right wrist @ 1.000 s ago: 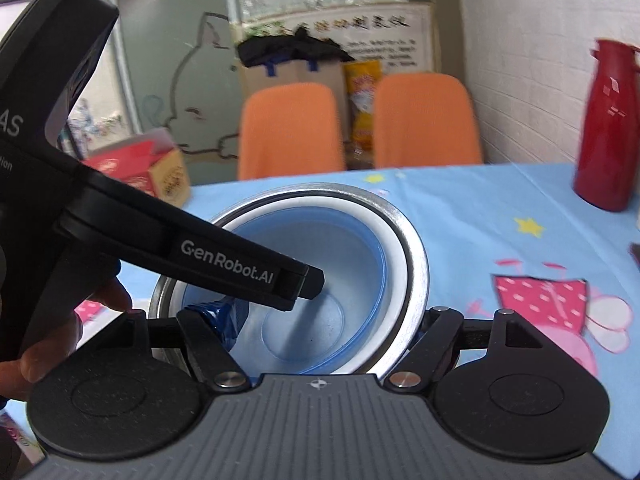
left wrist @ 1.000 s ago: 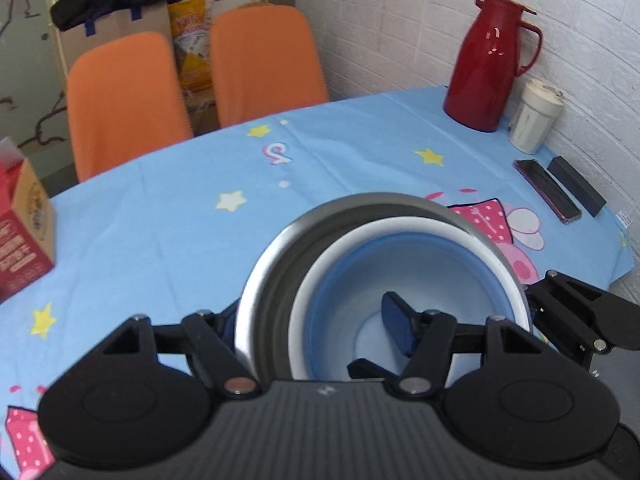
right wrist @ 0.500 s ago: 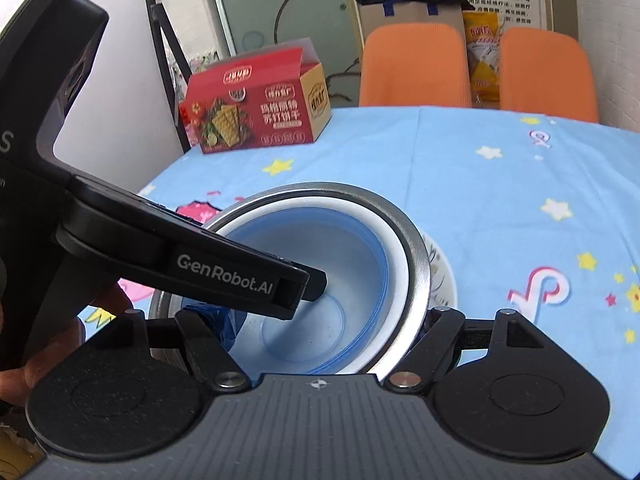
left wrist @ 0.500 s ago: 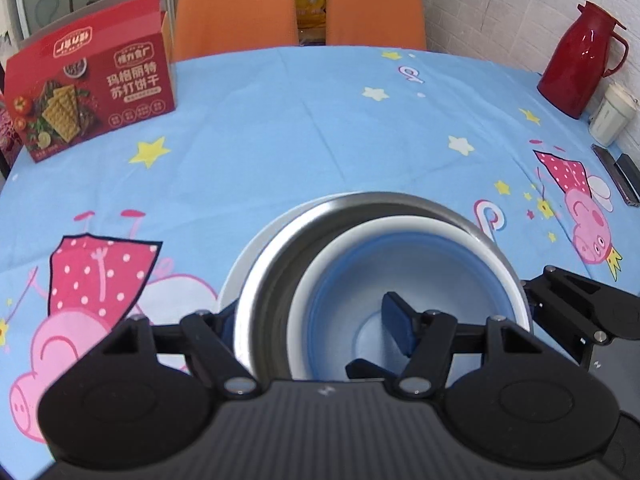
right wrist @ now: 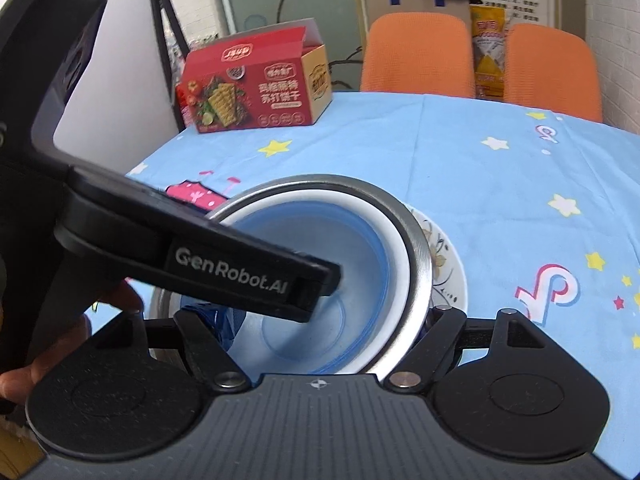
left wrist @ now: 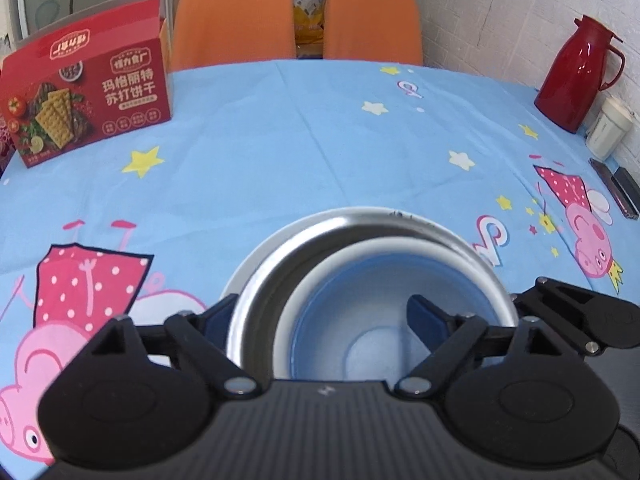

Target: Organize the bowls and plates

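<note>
A steel bowl (left wrist: 276,276) (right wrist: 420,248) holds a white-rimmed blue bowl (left wrist: 384,292) (right wrist: 352,256) nested inside it. The stack is over a white patterned plate (right wrist: 446,264) (left wrist: 256,256) on the blue tablecloth; whether it touches the plate I cannot tell. My left gripper (left wrist: 320,318) is shut on the near-left walls of the bowls, one finger inside, one outside. My right gripper (right wrist: 328,320) is shut on the opposite side of the stack. The left gripper's body (right wrist: 224,256) crosses the right wrist view.
A red cracker box (left wrist: 86,100) (right wrist: 252,92) stands at the far left of the table. A red thermos (left wrist: 572,76), a white cup (left wrist: 608,130) and two dark flat devices (left wrist: 618,192) sit at the right edge. Two orange chairs (left wrist: 232,20) stand behind the table.
Both grippers carried the bowl stack leftward across the table and lower. The white plate has come into view beneath the stack. Both grips are unchanged.
</note>
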